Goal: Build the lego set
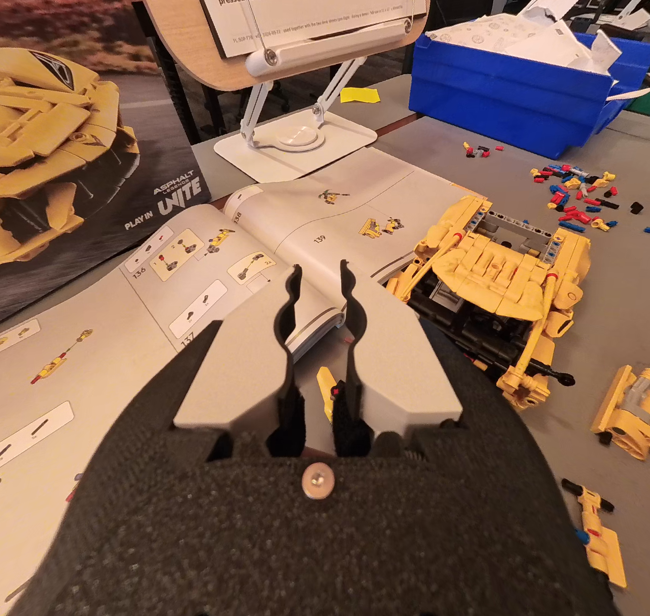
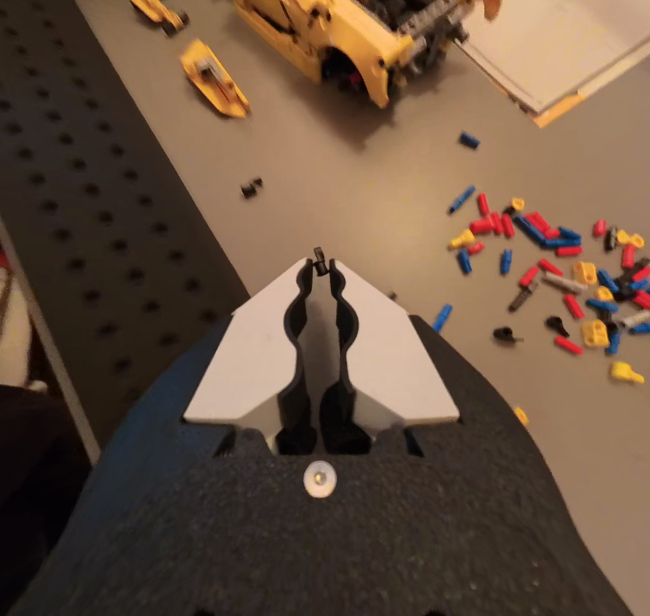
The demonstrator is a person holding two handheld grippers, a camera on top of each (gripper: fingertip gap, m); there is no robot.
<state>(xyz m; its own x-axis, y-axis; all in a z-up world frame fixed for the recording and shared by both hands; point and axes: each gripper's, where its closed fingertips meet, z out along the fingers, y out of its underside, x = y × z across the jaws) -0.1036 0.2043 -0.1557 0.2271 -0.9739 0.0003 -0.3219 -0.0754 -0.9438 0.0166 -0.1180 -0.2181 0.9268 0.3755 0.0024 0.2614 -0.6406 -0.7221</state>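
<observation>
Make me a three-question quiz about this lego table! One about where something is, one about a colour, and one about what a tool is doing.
1. Where does the open instruction booklet lie?
A. inside the blue bin
B. flat on the table, left of the yellow car
C. on top of the car

2. What colour is the bin holding crumpled paper bags?
A. blue
B. green
C. red

3. What is the right tool doing?
A. open and empty
B. pinching a small black piece at its tips
C. holding a red pin

Answers:
1 B: in the left wrist view the booklet lies open on the table, with the yellow car at its right edge.
2 A: the bin's walls are bright blue.
3 B: in the right wrist view the small black piece sits between the nearly closed tips.
</observation>
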